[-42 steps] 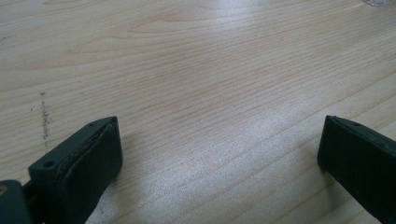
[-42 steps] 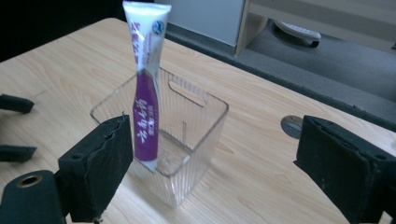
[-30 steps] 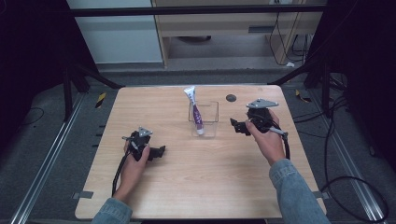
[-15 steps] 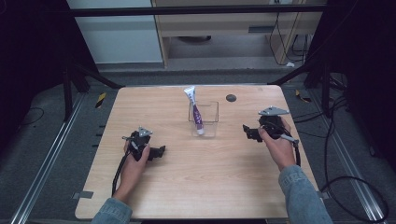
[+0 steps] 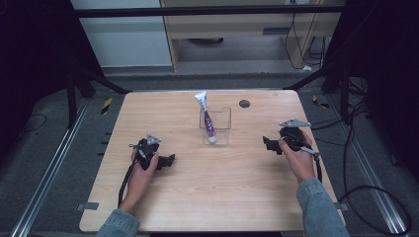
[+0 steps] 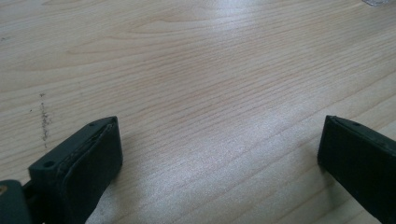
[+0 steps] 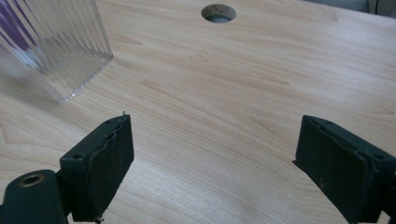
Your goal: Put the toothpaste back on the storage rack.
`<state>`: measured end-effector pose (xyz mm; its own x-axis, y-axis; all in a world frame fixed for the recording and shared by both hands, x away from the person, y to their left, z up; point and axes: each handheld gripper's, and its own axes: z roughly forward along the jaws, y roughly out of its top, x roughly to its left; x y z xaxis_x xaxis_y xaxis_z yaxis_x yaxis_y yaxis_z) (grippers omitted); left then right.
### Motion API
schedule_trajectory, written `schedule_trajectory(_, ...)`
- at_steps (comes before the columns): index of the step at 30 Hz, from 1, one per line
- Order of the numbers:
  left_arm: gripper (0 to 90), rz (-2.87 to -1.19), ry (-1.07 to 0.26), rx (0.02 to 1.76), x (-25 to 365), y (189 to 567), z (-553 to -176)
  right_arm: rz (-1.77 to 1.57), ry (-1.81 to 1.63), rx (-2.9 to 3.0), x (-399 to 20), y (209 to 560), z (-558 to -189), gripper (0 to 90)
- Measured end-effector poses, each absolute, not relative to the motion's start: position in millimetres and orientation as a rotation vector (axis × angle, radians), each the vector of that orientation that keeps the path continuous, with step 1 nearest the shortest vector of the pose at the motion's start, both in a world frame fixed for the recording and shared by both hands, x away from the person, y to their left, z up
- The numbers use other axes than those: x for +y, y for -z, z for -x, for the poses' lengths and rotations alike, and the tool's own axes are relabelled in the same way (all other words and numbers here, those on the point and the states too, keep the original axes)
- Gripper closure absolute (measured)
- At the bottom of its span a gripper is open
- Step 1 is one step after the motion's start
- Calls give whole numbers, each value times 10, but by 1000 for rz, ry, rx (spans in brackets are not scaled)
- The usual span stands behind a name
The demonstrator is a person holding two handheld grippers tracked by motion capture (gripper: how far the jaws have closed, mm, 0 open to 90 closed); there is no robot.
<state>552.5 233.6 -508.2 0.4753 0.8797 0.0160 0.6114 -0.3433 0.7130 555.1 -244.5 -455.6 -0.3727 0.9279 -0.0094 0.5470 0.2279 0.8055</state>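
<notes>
1. Two grippers rest low over the wooden table (image 5: 197, 197), and I start with my left gripper (image 5: 170, 160) at about 8 o'clock on the tabletop. In the left gripper view its jaws stand wide apart with nothing but bare wood grain between them, so it holds nothing.

2. Moving right, the clear container (image 5: 216, 126) stands at roughly 12 o'clock from the table's middle, between my two hands and well apart from both. A white and purple tube (image 5: 206, 118) stands in it, leaning, with its flat crimped end poking up above the rim toward 11 o'clock.

3. I judge the tube light and soft, likely to dent under a hard squeeze and a little slick on its printed skin. The flat upper end, clear of the rim, looks like the best place to pinch, across its thin faces.

4. The container looks rigid, ribbed and smooth in the right gripper view (image 7: 51, 51); probably light enough to tip or slide if I drag the tube sideways, so a straight lift seems wise.

5. Farthest right, at about 4 o'clock, my right gripper (image 5: 267, 144) points toward the container. Its jaws are spread wide and empty, with the table's round hole (image 7: 218, 12) ahead at 12 o'clock in its own view.
</notes>
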Motion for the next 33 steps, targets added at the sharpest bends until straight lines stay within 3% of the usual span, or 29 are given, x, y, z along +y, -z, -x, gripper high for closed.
schedule_trajectory(13, 0, -2083, -535, 1227, 2338, 5080, -5525, -1393, -980, 2055, -2362, 4902, -5600, 114)
schedule_trajectory(33, 0, -2082, -535, 1228, 2338, 5080, -5524, -1457, -932, 2001, -2453, 5095, -5711, 103)
